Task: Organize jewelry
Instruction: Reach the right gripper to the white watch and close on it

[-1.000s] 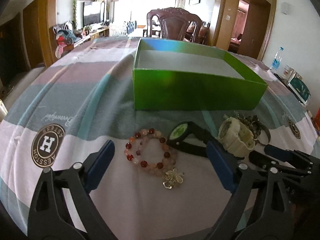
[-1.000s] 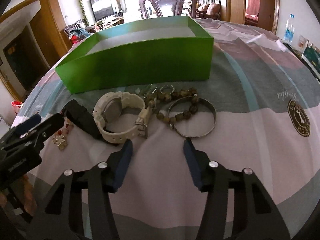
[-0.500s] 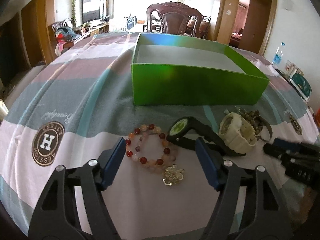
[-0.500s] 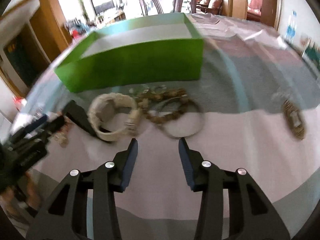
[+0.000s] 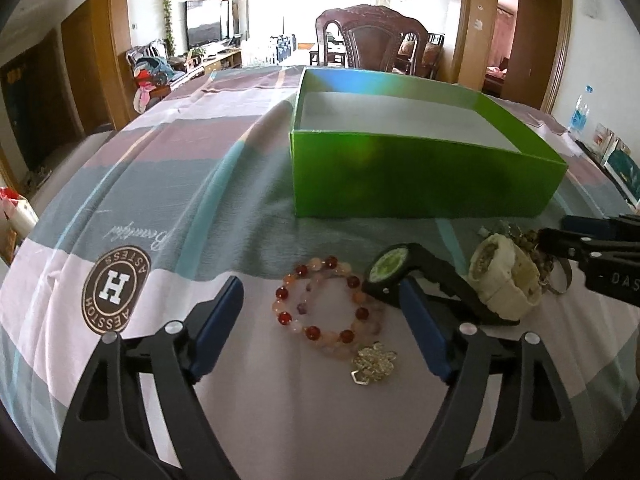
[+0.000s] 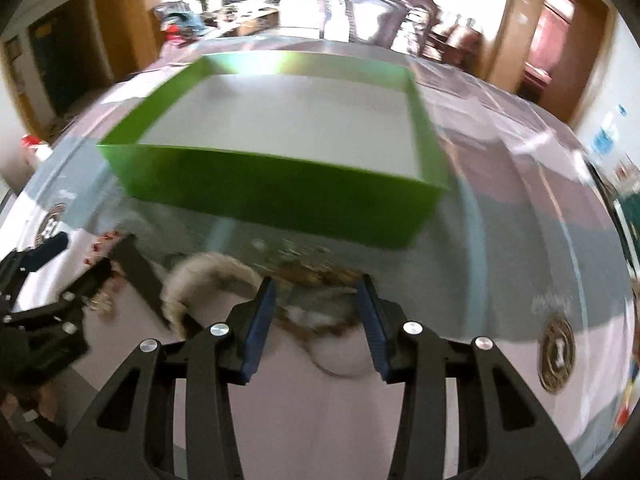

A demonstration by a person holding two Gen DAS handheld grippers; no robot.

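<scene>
Jewelry lies on the cloth-covered counter [image 5: 160,168] before the empty green box [image 5: 420,176]. Left tongs [image 5: 322,320] are opening wide around the red-and-pink bead bracelet [image 5: 324,308], pads clear. Right tongs [image 6: 316,320], half open, hover empty over the brown bead bracelet [image 6: 320,276].

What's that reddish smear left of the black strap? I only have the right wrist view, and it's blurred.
Observer: A bead bracelet, red and peach beads, flat on the cloth. It lies between the left gripper's opening jaws, untouched.
Operator: Anything attached to it?
Observer: A gold flower-shaped charm lies at its near edge; I cannot tell whether it is attached.
Operator: And the black strap itself?
Observer: It belongs to a black watch with a green face, its strap reaching the cream watch.
</scene>
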